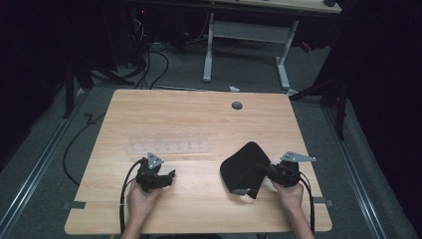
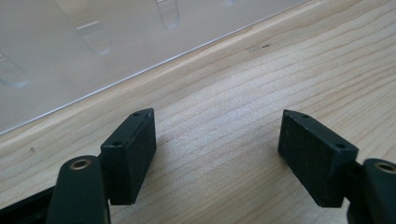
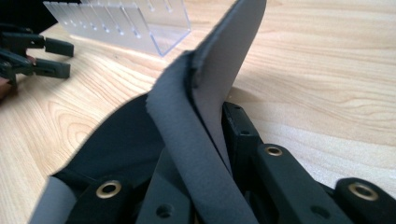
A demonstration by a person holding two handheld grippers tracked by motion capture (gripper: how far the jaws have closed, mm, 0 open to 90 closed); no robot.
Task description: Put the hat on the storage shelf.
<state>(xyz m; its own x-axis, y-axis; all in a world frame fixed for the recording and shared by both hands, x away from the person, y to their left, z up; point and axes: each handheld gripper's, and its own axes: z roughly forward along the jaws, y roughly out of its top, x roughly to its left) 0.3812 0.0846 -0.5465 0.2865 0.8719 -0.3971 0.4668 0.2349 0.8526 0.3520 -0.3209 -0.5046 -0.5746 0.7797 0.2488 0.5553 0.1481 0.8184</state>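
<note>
Left gripper [image 2: 217,154] jaws wide apart over bare wood table [image 2: 261,84], clear plastic rack [image 2: 93,51] just beyond.

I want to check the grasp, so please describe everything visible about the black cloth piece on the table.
The black cloth piece is a thin, soft sheet, black on one face and grey on the other, like foam-backed fabric. It lies on the wooden table, right of the clear plastic rack. Its right edge is lifted and folded double, pinched between the jaws of the right tool, which is shut on it. A grey corner curls up at its near edge. The rest rests on the table.
</note>
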